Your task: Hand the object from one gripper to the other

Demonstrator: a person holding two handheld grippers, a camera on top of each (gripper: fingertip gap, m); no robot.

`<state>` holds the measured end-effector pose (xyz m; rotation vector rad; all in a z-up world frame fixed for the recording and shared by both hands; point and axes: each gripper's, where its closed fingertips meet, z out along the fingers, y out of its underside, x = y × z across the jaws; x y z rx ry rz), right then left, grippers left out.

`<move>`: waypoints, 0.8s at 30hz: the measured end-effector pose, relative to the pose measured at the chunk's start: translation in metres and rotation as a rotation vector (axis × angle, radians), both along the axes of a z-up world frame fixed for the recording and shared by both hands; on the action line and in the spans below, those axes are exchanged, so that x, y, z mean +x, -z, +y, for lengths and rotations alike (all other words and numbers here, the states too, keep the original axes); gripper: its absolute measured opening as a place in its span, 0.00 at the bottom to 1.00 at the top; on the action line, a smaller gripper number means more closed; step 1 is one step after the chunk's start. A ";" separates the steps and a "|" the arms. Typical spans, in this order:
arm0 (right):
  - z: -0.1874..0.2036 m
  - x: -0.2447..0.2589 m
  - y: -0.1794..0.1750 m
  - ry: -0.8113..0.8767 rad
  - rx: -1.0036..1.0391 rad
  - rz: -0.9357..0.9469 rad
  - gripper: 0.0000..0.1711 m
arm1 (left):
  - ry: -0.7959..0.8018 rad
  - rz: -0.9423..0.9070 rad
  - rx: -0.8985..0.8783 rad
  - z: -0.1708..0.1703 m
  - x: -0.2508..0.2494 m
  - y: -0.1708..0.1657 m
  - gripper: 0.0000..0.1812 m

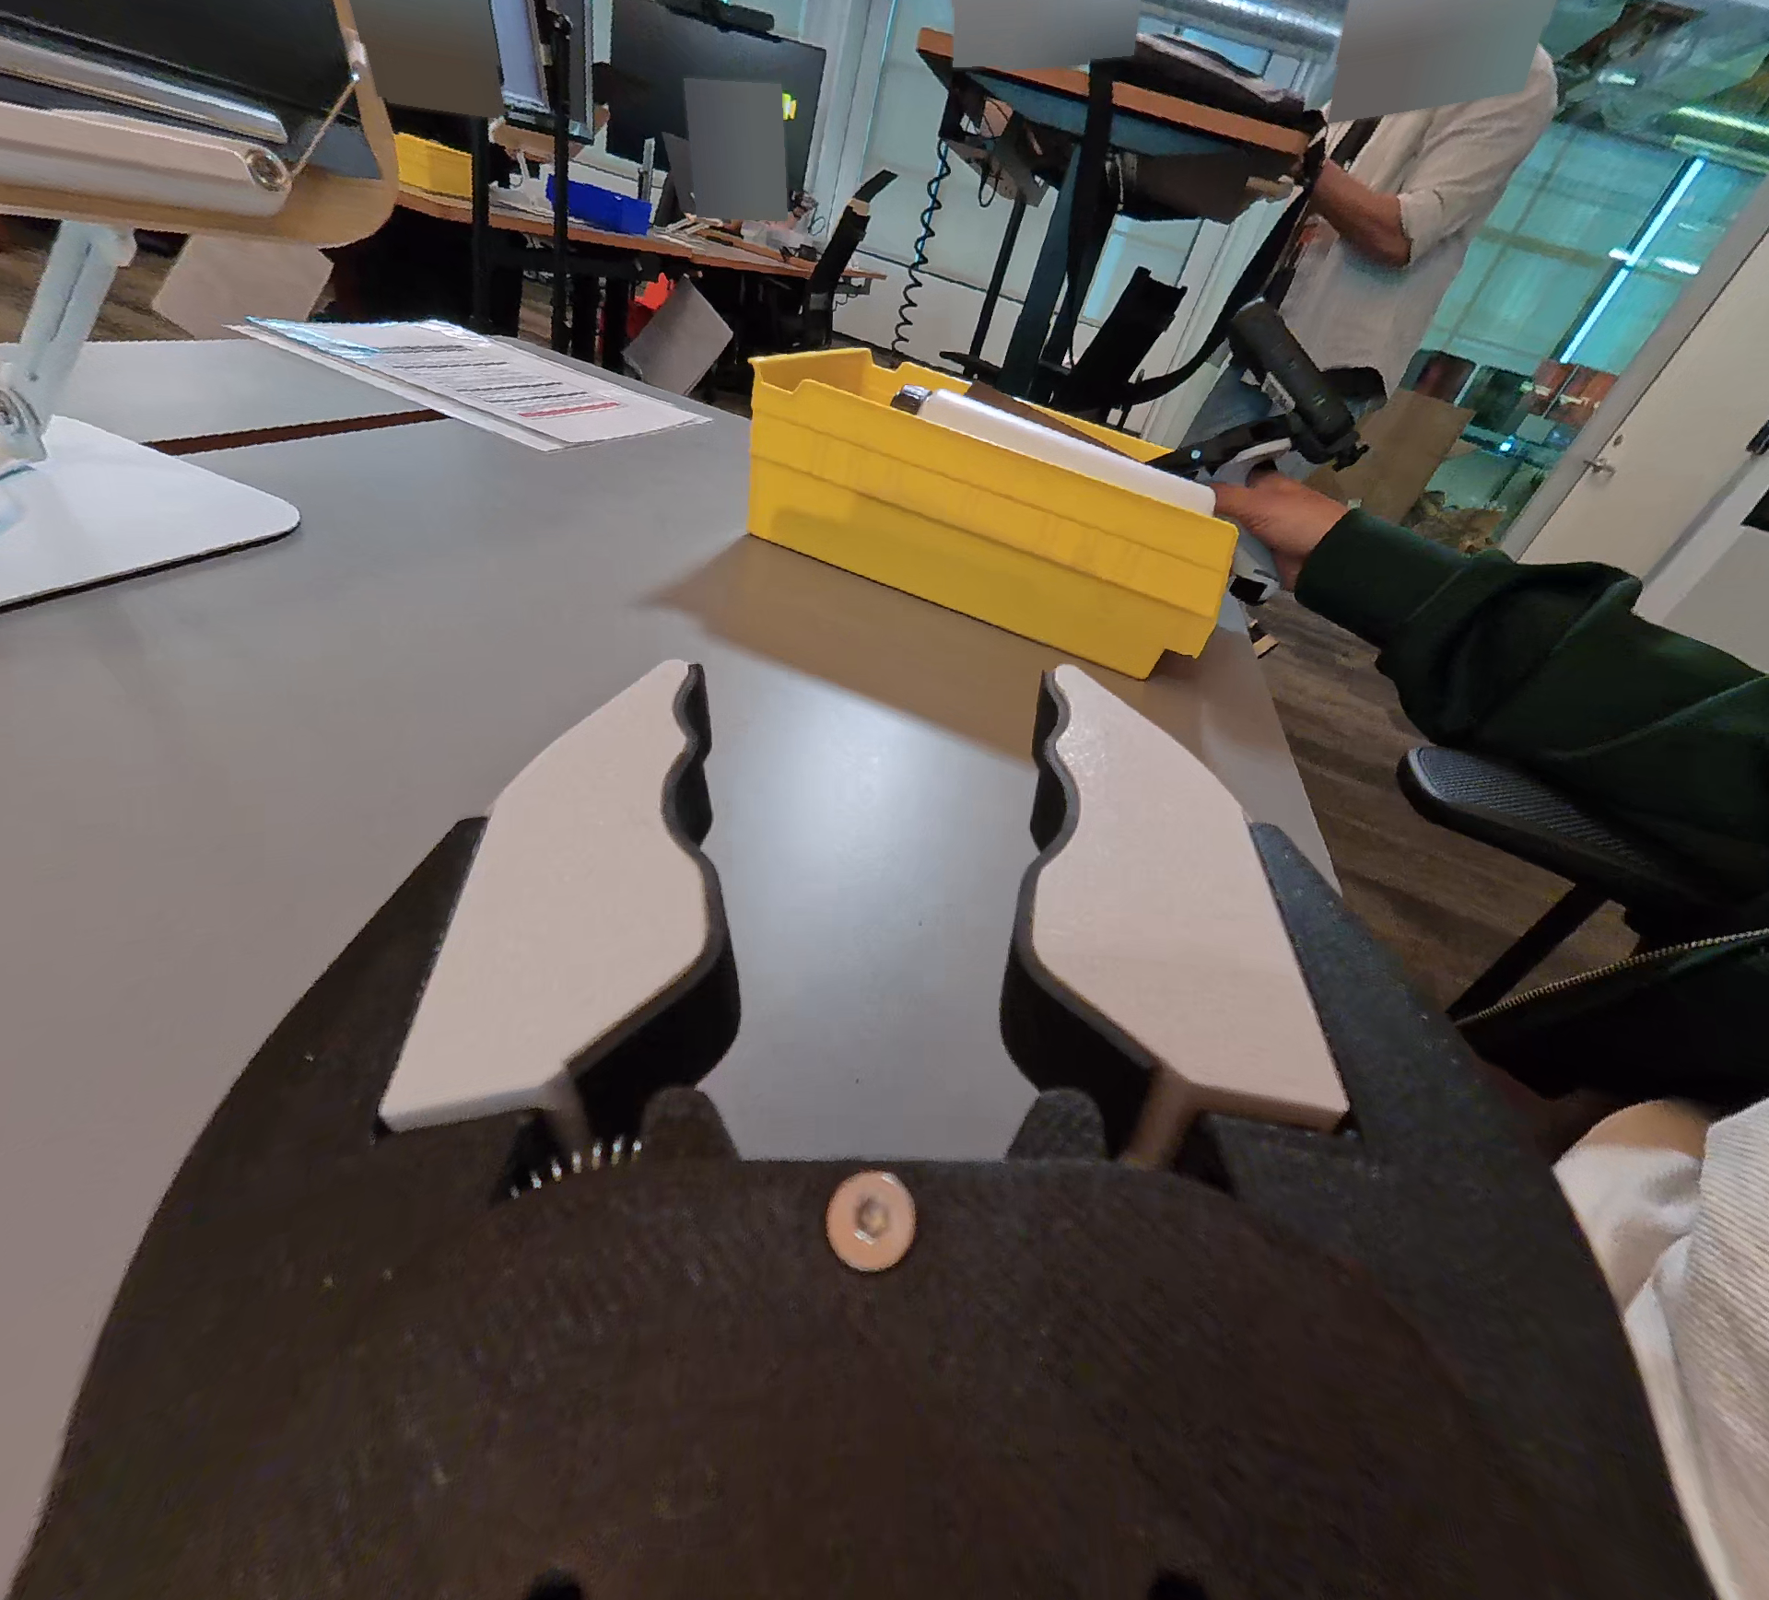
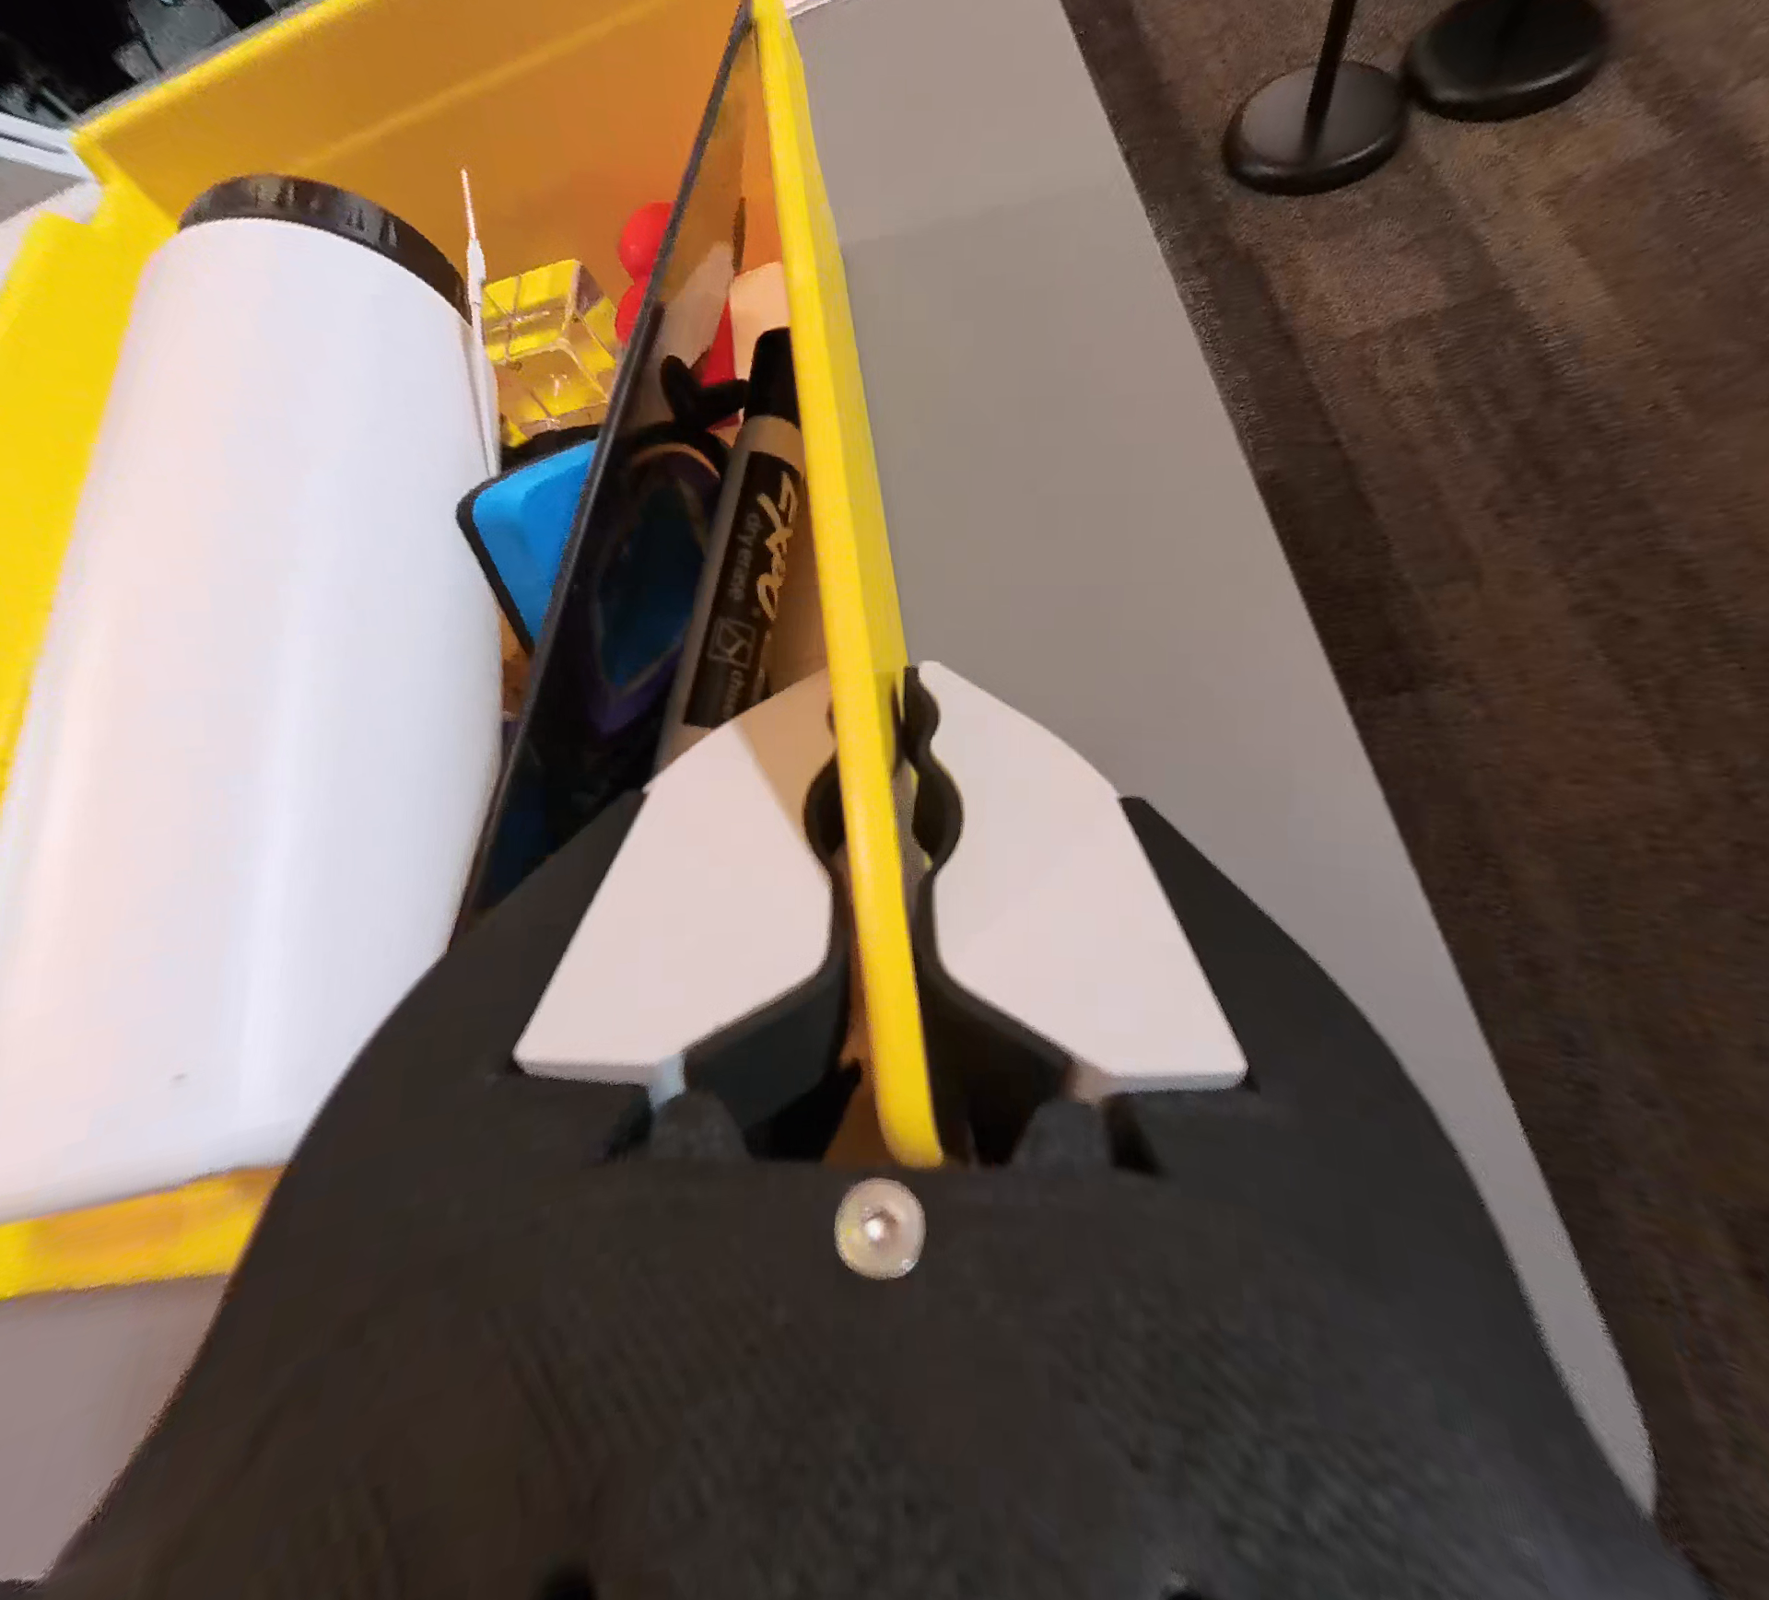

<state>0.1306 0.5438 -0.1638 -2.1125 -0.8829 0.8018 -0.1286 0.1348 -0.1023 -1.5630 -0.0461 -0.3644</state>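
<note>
A yellow bin [image 1: 957, 540] stands on the grey table [image 1: 383, 597], ahead and to the right of my left gripper [image 1: 871, 678]. That gripper is open and empty, low over the table. My right gripper [image 2: 866, 693] is shut on the bin's right side wall [image 2: 833, 453], one finger inside and one outside. Inside the bin lie a white bottle with a black cap [image 2: 258, 597], a black dry-erase marker [image 2: 756, 540], a blue eraser [image 2: 526, 520], a clear cube [image 2: 546, 339] and a red thing [image 2: 641, 252]. A dark divider [image 2: 622, 453] splits the bin.
A white monitor stand base [image 1: 124, 501] and a printed sheet [image 1: 479, 382] sit at the table's left and far side. The table edge runs just right of the bin [image 2: 1197, 597]. A chair [image 1: 1532, 817], two black post bases [image 2: 1321, 128] and a standing person [image 1: 1388, 214] are beyond. One gripper's finger ends stand about 50 cm off the other's. To reach the blue eraser [image 2: 526, 520] in a straight line is about 8 cm for my right fingers, about 40 cm for my left. The clear cube [image 2: 546, 339] is about 15 cm from my right fingertips. My left tips are about 45 cm from the red thing [image 2: 641, 252], my right tips only 15 cm.
</note>
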 end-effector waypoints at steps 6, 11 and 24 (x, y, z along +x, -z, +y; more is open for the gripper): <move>0.000 -0.002 -0.002 0.030 -0.074 0.104 0.06 | 0.004 -0.014 0.001 0.001 0.000 0.000 0.36; -0.005 -0.012 -0.002 0.020 -0.088 0.118 0.06 | -0.001 -0.026 0.002 0.001 -0.001 0.000 0.37; -0.079 -0.100 -0.023 -0.238 -0.054 0.076 0.06 | -0.326 0.213 -0.001 -0.019 -0.043 -0.017 0.60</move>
